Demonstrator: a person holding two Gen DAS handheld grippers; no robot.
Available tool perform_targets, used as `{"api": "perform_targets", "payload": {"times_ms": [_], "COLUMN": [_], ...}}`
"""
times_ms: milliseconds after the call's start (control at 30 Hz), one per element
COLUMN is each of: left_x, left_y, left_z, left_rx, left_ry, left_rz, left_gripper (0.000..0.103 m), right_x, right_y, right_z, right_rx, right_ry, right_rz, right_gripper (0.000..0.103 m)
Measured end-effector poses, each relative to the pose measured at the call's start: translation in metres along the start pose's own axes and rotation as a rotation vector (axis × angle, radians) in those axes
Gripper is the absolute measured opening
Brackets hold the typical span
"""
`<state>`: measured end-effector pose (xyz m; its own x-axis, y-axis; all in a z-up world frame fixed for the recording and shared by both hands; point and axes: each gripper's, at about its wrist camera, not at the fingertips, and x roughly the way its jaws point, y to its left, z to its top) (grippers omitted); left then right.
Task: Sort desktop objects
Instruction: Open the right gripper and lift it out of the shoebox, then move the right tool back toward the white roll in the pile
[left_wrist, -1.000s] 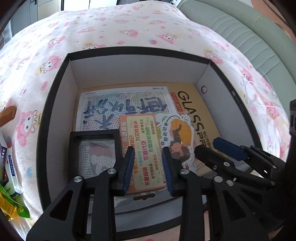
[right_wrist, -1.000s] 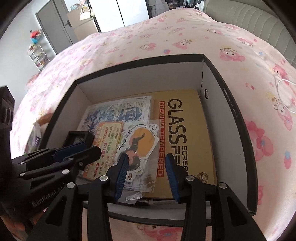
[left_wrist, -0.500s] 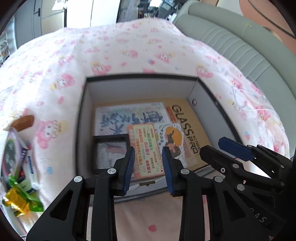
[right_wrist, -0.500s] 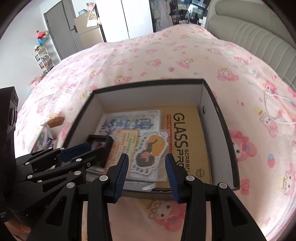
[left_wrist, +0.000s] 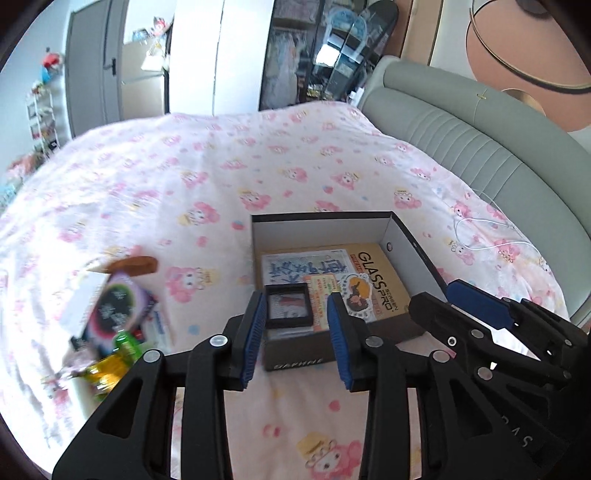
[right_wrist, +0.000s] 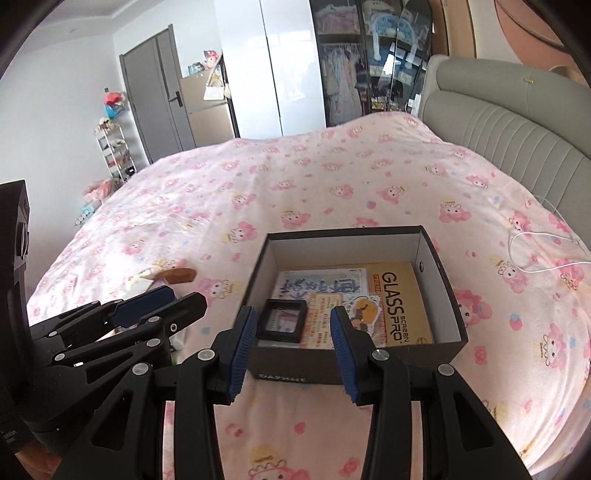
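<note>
Left wrist view: the left gripper (left_wrist: 295, 332), black with blue pads, is spread wide and holds nothing. Just beyond its tips, at twelve o'clock, an open dark cardboard box with white inner walls (left_wrist: 399, 230) sits on a pink cartoon-print bedspread (left_wrist: 221, 177). Inside the box lie a small black square frame (left_wrist: 287, 308), an orange printed card (left_wrist: 323, 295), a blue-lettered white sheet (left_wrist: 295, 267) and a yellow GLASSPRO package (left_wrist: 384, 291). At nine o'clock a loose pile of packets and wrappers (left_wrist: 114, 321) rests on the bedspread, well apart from the box; this pile barely shows in the right wrist view. At three o'clock the right gripper (right_wrist: 293, 345) is also spread and empty. Its own view shows the box rim, a white cable (right_wrist: 532, 251) at two o'clock and a grey door (right_wrist: 155, 92).
</note>
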<state>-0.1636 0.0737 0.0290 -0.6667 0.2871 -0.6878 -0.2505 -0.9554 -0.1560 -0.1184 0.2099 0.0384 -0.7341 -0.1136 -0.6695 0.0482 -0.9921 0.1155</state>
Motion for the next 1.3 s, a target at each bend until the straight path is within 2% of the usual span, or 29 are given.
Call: {"api": "perform_targets", "payload": {"times_ms": [167, 233, 467, 533, 700, 1033, 1300], "left_x": [-0.036, -0.045, -0.065, -0.072, -0.090, -0.103, -0.116], "left_y": [0.003, 0.003, 0.007, 0.012, 0.015, 0.036, 0.072], "left_z": [-0.025, -0.040, -0.096, -0.101, -0.105, -0.123, -0.137], "left_rx": [-0.010, -0.015, -0.051, -0.063, -0.038, -0.065, -0.104], "left_ry": [-0.033, -0.035, -0.025, -0.025, -0.059, -0.047, -0.036], "left_rz": [0.023, 0.031, 0.096, 0.098, 0.168, 0.202, 0.244], "left_gripper": [0.043, 0.043, 0.043, 0.043, 0.044, 0.044, 0.044], "right_x": [-0.031, -0.041, -0.054, -0.058, -0.062, -0.059, -0.046], "right_y": [0.015, 0.019, 0.031, 0.037, 0.050, 0.073, 0.105], "right_z": [-0.019, -0.034, -0.079, -0.083, -0.089, -0.100, -0.106], "right_rx": [-0.006, 0.003, -0.020, -0.039, -0.049, -0.069, -0.123], "right_ry": [-0.037, -0.048, -0.005, -0.014, -0.024, -0.010, 0.038], "right_rz": [0.008, -0.007, -0.011, 0.002, 0.025, 0.065, 0.173], "right_gripper": [0.039, 0.042, 0.043, 0.043, 0.043, 0.043, 0.043]}}
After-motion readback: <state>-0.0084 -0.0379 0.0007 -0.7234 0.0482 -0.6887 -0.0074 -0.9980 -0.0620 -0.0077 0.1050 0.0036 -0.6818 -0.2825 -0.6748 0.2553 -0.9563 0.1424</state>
